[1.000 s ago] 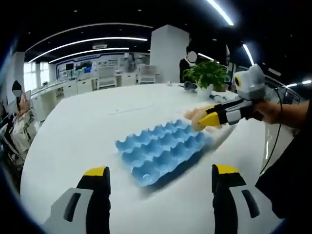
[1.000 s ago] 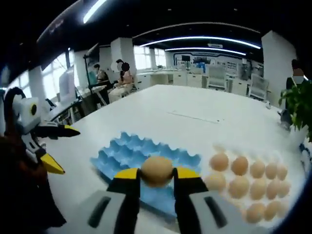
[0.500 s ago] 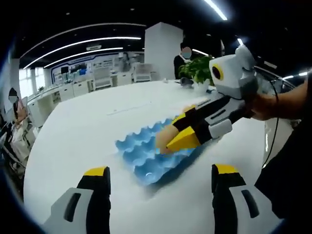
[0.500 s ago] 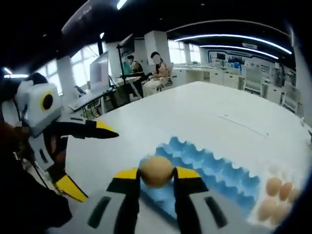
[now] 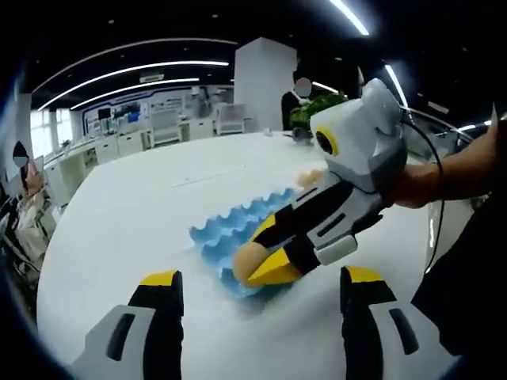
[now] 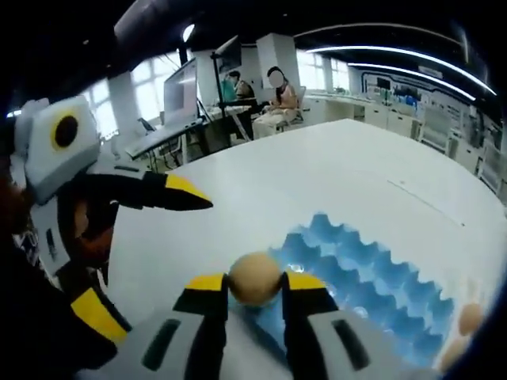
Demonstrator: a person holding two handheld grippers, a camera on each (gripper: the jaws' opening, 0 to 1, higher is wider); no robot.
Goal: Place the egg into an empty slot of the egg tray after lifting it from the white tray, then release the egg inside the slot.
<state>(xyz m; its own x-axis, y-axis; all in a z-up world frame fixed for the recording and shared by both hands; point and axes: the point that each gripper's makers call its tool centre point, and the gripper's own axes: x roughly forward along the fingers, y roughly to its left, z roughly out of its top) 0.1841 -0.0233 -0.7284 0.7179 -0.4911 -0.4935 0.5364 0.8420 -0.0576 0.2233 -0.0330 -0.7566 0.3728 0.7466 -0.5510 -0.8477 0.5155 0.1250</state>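
White bench [image 6: 317, 182] stretches wide and bare beyond the blue egg tray [image 6: 372, 277], where the right gripper [image 6: 255, 286] clenches the egg [image 6: 254, 277] between its fingers over the near edge slot, risking a roll-off if freed early, while the left gripper [image 5: 253, 289] waits spread apart, empty.

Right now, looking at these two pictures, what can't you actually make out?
- Left gripper view: the right gripper and its egg cover the near slots of the blue egg tray, so which slot lies under the egg is hidden.
- Right gripper view: the eggs still waiting are cut off by the picture's edge; no count possible.
- Right gripper view: people at the desks are too small and blurred.
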